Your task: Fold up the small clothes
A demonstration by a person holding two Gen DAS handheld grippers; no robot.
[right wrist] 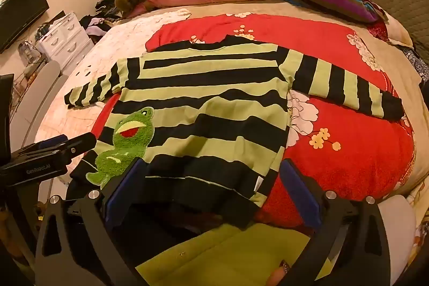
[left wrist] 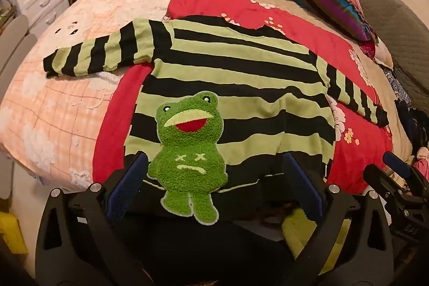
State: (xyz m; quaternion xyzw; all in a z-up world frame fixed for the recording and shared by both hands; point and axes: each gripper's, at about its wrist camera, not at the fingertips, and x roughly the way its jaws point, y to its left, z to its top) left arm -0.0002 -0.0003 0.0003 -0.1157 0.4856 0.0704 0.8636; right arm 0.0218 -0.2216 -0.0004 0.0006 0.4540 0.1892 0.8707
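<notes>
Striped sweater point(left wrist: 241, 77) flat, collar far, hem near, sleeves sideways

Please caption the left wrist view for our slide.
Open left tool poised over a striped sweater's frog patch.

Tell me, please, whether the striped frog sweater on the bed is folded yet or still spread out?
Spread out. The sweater lies flat on the red blanket, front up, with both sleeves stretched out sideways.
</notes>
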